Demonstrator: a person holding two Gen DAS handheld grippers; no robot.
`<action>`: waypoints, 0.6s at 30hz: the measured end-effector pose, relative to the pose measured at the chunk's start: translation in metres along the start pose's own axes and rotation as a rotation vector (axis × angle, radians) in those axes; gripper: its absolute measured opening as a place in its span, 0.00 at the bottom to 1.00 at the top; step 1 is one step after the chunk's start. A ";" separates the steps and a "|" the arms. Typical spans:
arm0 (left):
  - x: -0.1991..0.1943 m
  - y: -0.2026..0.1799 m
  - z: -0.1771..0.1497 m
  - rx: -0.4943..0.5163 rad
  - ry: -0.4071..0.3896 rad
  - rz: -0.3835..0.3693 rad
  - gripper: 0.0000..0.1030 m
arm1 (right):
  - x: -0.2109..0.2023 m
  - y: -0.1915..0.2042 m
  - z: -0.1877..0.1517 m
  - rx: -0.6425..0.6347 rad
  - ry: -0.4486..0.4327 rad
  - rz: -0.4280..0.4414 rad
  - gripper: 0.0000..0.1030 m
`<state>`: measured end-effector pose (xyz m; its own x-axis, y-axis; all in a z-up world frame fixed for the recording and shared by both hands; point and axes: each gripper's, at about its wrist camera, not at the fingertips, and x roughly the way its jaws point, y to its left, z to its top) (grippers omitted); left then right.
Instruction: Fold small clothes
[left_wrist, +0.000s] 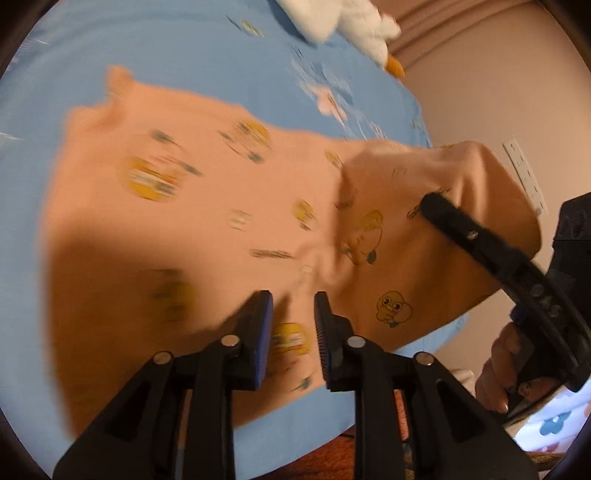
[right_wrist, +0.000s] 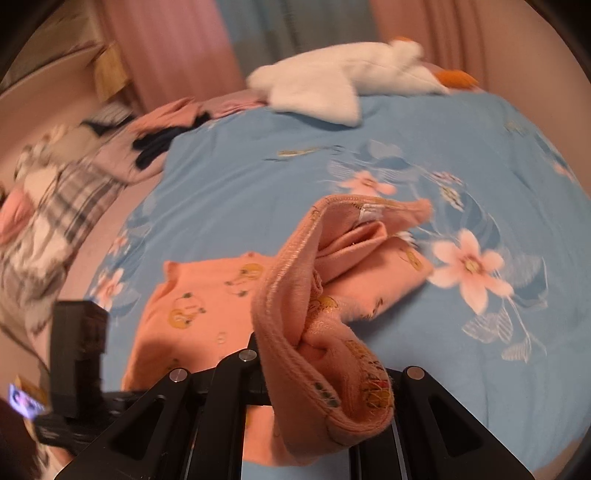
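Note:
A peach garment (left_wrist: 207, 206) printed with yellow ducks lies spread on the blue floral bedsheet (left_wrist: 177, 48). My left gripper (left_wrist: 293, 295) hovers over its near edge, blue pads apart, with nothing pinched between them. The right gripper (left_wrist: 430, 201) is shut on the garment's right side and holds that part lifted and folded over. In the right wrist view the ribbed hem (right_wrist: 291, 295) drapes over my right gripper and hides its fingertips. The rest of the garment (right_wrist: 199, 295) lies flat beyond. The left gripper's body (right_wrist: 79, 350) shows at the left.
A white plush goose (right_wrist: 343, 85) lies at the bed's far edge. Loose clothes (right_wrist: 159, 136) are heaped at the far left of the bed. A hand (left_wrist: 498, 369) holds the right gripper's handle. A wall socket (left_wrist: 524, 173) sits past the bed's right edge.

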<state>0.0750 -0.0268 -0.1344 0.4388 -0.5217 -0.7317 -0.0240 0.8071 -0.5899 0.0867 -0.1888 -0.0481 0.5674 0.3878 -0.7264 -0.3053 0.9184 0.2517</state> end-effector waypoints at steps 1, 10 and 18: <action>-0.014 0.007 0.000 -0.006 -0.029 0.024 0.26 | 0.003 0.008 0.001 -0.030 0.007 0.006 0.13; -0.073 0.053 -0.004 -0.090 -0.180 0.152 0.30 | 0.046 0.081 -0.014 -0.275 0.140 0.087 0.13; -0.085 0.068 -0.012 -0.142 -0.181 0.140 0.30 | 0.085 0.105 -0.037 -0.354 0.254 0.074 0.13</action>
<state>0.0251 0.0688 -0.1166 0.5759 -0.3394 -0.7437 -0.2156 0.8145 -0.5387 0.0745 -0.0624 -0.1074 0.3420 0.3789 -0.8599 -0.6062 0.7882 0.1062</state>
